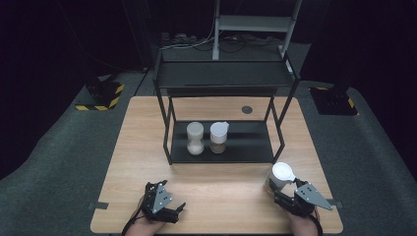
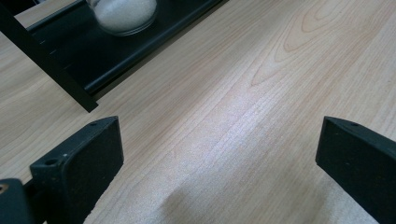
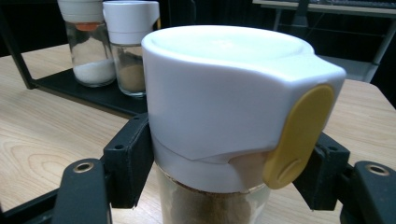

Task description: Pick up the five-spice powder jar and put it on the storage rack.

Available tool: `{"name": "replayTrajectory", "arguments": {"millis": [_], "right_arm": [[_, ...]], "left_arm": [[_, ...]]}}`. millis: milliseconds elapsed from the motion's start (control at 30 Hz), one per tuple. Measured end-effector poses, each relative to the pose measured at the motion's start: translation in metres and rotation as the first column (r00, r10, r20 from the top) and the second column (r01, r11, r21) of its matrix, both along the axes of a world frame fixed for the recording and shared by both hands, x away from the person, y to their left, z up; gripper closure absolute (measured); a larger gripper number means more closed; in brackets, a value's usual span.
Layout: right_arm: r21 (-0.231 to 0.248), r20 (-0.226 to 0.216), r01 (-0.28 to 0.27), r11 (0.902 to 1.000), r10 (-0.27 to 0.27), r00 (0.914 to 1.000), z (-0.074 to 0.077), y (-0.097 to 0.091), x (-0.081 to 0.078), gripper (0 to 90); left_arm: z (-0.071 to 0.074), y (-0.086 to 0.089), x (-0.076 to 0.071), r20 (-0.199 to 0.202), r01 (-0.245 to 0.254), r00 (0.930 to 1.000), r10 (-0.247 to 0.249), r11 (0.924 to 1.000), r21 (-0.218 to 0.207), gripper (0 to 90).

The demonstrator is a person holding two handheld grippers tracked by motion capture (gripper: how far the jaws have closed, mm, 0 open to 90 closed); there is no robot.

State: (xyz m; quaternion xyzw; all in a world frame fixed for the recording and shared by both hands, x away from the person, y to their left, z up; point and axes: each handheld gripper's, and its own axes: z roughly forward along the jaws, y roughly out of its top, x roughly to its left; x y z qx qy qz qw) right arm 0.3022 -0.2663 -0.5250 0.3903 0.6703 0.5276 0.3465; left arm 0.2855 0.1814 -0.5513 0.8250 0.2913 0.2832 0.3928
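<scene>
Shelving unit of black metal, two-tiered (image 1: 222, 153), stands ahead of both grippers; its lower tray carries a glass jar of white granules (image 1: 195, 138) and a white-capped glass jar of brown powder (image 1: 218, 137). Right gripper (image 3: 224, 172) clamps a third glass jar of brown powder with white cap and yellow tab (image 3: 233, 107), likely mid-transfer. Next move probably calls for placement beside the shelved jars. Left gripper (image 2: 219, 158) rests with jaws wide, empty.

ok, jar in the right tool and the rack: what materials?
Jar: looks like clear glass, brown powder visible through the wall; cap matte white plastic with a yellow tab. Rack: thin black bars and flat shelf, probably painted metal.
</scene>
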Motion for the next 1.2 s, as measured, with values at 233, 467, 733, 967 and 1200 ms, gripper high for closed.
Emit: {"name": "replayTrajectory", "arguments": {"millis": [233,467,733,967,1200], "right_arm": [[-0.012,0.001,-0.026,0.9996,0.026,0.9997,0.0,0.012,0.0,30.3],[-0.013,0.0,-0.045,0.9989,0.045,0.999,0.0,0.023,0.002,30.3],[-0.014,0.0,-0.069,0.9976,0.069,0.9976,0.001,0.035,0.004,30.3],[-0.009,-0.003,-0.084,0.9964,0.084,0.9965,0.002,0.043,0.006,30.3],[0.002,-0.018,-0.095,0.9954,0.095,0.9953,0.003,0.051,0.01,30.3]], "left_arm": [[0.0,0.0,0.0,0.0,0.001,1.0,-0.001,1.0,0.001,1.1],[0.0,0.0,0.0,0.0,0.002,1.0,-0.002,1.0,0.002,1.2],[0.0,0.0,0.0,0.001,0.003,1.0,-0.003,1.0,0.003,1.2],[0.0,-0.001,0.0,0.0,0.002,1.0,-0.002,1.0,0.006,1.2],[0.0,0.0,0.0,0.002,0.0,1.0,0.0,1.0,0.006,1.2]]}}
